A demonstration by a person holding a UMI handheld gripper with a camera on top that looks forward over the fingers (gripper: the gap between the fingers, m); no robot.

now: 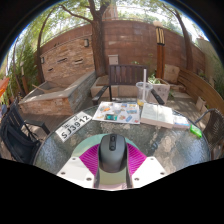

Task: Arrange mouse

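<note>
A dark grey computer mouse (pixel 111 152) with a scroll wheel sits between my gripper's (pixel 111 165) two fingers, its front pointing away from me. The magenta pads (pixel 93 160) press against both of its sides. The mouse is held over a round glass-topped table (pixel 60 150) outdoors. Its rear end is hidden between the fingers.
On the table beyond the mouse lie a licence plate (pixel 74 124), a patterned book or box (pixel 122 113), a white book (pixel 158 116), a clear cup (pixel 147 93) and a green item (pixel 196 130). A dark chair (pixel 18 135) stands at the left. A brick wall (pixel 130 45) and benches lie behind.
</note>
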